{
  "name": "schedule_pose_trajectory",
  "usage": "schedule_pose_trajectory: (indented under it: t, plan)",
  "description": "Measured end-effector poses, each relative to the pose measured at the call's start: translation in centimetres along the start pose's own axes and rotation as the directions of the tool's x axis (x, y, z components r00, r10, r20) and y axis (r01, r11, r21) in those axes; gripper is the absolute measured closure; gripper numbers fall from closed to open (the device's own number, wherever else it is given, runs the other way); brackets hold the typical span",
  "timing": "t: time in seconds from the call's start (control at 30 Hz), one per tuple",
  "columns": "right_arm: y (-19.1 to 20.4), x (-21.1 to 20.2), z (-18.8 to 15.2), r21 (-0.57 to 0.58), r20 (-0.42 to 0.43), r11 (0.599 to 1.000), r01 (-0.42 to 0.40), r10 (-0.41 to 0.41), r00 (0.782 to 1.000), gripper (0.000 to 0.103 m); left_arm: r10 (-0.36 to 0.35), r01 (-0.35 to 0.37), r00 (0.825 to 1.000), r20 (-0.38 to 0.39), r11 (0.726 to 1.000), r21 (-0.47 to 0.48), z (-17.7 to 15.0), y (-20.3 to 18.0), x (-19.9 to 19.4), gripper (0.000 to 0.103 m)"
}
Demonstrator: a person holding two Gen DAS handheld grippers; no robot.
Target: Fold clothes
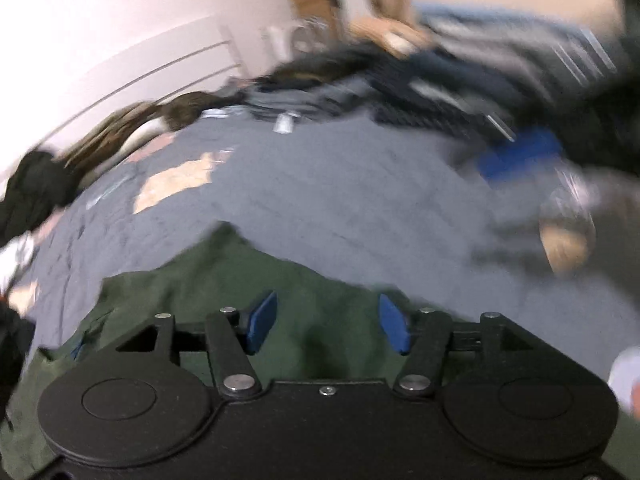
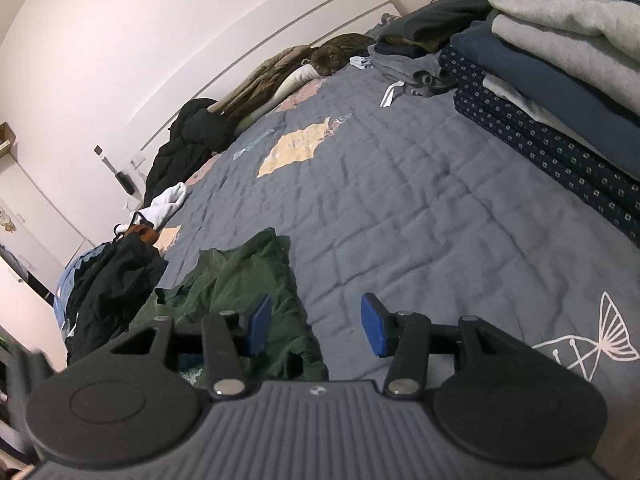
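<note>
Each camera sits just behind its own tool and looks forward and downward along the two blue-padded fingers. The left wrist view, blurred, hangs close over the green garment (image 1: 256,280) on the grey quilt (image 1: 340,184), facing the white wall. The right wrist view is sharp and looks across the bed from its near edge toward the same wall. Both share the garment (image 2: 248,280), the quilt (image 2: 400,184) and its tan patch (image 2: 294,146).

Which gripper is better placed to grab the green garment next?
Probably left. The left gripper is open with the green garment directly under its pads; the right gripper sits at the garment's edge, mostly over the quilt.
</note>
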State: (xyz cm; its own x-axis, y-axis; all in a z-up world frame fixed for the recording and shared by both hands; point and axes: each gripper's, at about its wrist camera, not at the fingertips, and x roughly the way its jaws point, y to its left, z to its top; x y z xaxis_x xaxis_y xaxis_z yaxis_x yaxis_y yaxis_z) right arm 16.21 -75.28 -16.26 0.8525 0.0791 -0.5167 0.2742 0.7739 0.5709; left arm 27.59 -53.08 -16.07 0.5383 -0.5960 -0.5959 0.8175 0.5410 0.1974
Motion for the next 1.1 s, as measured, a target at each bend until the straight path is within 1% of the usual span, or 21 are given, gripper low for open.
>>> schedule_pose_trajectory:
  t: [0.07, 0.13, 0.17, 0.2, 0.27, 0.3, 0.37, 0.4, 0.43, 0.47, 0.5, 0.57, 0.63, 0.73, 0.83, 0.9, 0.97, 1.0, 1.03, 1.07, 1.1]
  plan:
    - [0.1, 0.1, -0.1, 0.003, -0.003, 1.0, -0.002, 0.002, 1.0, 0.054, -0.014, 0.012, 1.0, -0.025, 0.996, -0.087, 2.2, 3.2, 1.8, 0.047]
    - [0.3, 0.3, -0.1, -0.001, -0.007, 1.0, -0.007, 0.007, 1.0, 0.054, -0.034, 0.026, 0.998, -0.053, 0.988, -0.154, 4.4, 6.2, 3.9, 0.049]
    - [0.4, 0.4, -0.2, -0.004, -0.009, 1.0, -0.01, 0.01, 1.0, 0.054, -0.043, 0.03, 0.997, -0.069, 0.984, -0.175, 5.4, 7.5, 5.1, 0.051]
    - [0.5, 0.5, -0.2, -0.007, -0.011, 1.0, -0.013, 0.013, 1.0, 0.054, -0.044, 0.027, 0.996, -0.084, 0.981, -0.193, 6.3, 8.6, 6.4, 0.056]
    - [0.6, 0.8, -0.3, -0.011, -0.016, 1.0, -0.017, 0.017, 1.0, 0.054, -0.051, 0.028, 0.992, -0.116, 0.981, -0.191, 7.5, 9.8, 8.7, 0.057]
    - [0.7, 0.9, -0.3, -0.01, -0.018, 1.0, -0.017, 0.017, 1.0, 0.054, -0.062, 0.037, 0.989, -0.134, 0.983, -0.179, 7.9, 10.0, 9.7, 0.062]
    - [0.6, 1.3, -0.4, -0.006, -0.027, 1.0, -0.017, 0.017, 1.0, 0.054, -0.082, 0.056, 0.982, -0.17, 0.986, -0.154, 8.6, 10.4, 11.9, 0.077]
    - [0.6, 1.5, -0.5, -0.005, -0.031, 1.0, -0.017, 0.016, 0.999, 0.054, -0.081, 0.053, 0.976, -0.201, 0.989, -0.14, 8.7, 10.5, 13.1, 0.086]
    - [0.6, 1.7, -0.6, -0.005, -0.036, 1.0, -0.017, 0.017, 0.999, 0.054, -0.075, 0.044, 0.967, -0.242, 0.99, -0.131, 8.6, 10.6, 14.2, 0.086]
    - [0.7, 1.8, -0.6, -0.008, -0.04, 1.0, -0.02, 0.02, 0.999, 0.054, -0.086, 0.049, 0.957, -0.278, 0.989, -0.138, 8.3, 10.8, 15.1, 0.086]
    - [0.7, 1.9, -0.7, -0.012, -0.044, 1.0, -0.023, 0.023, 0.999, 0.054, -0.107, 0.065, 0.95, -0.294, 0.987, -0.147, 8.1, 10.9, 15.6, 0.086]
    - [0.8, 2.1, -0.8, -0.014, -0.049, 1.0, -0.026, 0.025, 0.998, 0.054, -0.142, 0.099, 0.944, -0.299, 0.983, -0.152, 7.9, 11.0, 15.9, 0.087]
    - [0.6, 2.2, -0.8, -0.009, -0.05, 1.0, -0.026, 0.026, 0.998, 0.054, -0.168, 0.126, 0.939, -0.299, 0.98, -0.156, 7.8, 11.0, 16.1, 0.094]
    - [0.5, 2.3, -0.9, -0.006, -0.056, 1.0, -0.022, 0.022, 0.998, 0.054, -0.173, 0.135, 0.945, -0.276, 0.979, -0.154, 8.1, 11.1, 16.7, 0.099]
    - [0.7, 2.3, -1.0, -0.01, -0.057, 1.0, -0.021, 0.02, 0.998, 0.054, -0.176, 0.143, 0.965, -0.196, 0.975, -0.172, 8.9, 11.2, 17.0, 0.1]
    - [0.8, 2.1, -1.0, -0.012, -0.053, 1.0, -0.027, 0.026, 0.998, 0.054, -0.153, 0.121, 0.972, -0.176, 0.976, -0.181, 9.1, 11.1, 17.7, 0.099]
    - [0.9, 2.1, -1.0, -0.014, -0.053, 0.999, -0.028, 0.028, 0.998, 0.054, -0.129, 0.089, 0.966, -0.222, 0.979, -0.183, 9.1, 11.0, 18.8, 0.098]
    - [0.9, 2.1, -1.0, -0.016, -0.055, 0.999, -0.029, 0.028, 0.998, 0.054, -0.111, 0.072, 0.965, -0.236, 0.983, -0.168, 9.1, 10.8, 18.8, 0.098]
    - [0.9, 2.1, -1.1, -0.02, -0.057, 0.999, -0.03, 0.028, 0.998, 0.054, -0.098, 0.062, 0.969, -0.227, 0.985, -0.159, 9.1, 10.7, 18.3, 0.098]
    - [0.9, 2.2, -1.0, -0.022, -0.058, 0.999, -0.028, 0.027, 0.998, 0.054, -0.1, 0.065, 0.975, -0.199, 0.982, -0.177, 9.0, 10.9, 17.1, 0.098]
    - [0.8, 2.2, -1.0, -0.019, -0.058, 0.999, -0.026, 0.025, 0.998, 0.054, -0.113, 0.075, 0.979, -0.17, 0.974, -0.216, 8.9, 11.2, 15.7, 0.098]
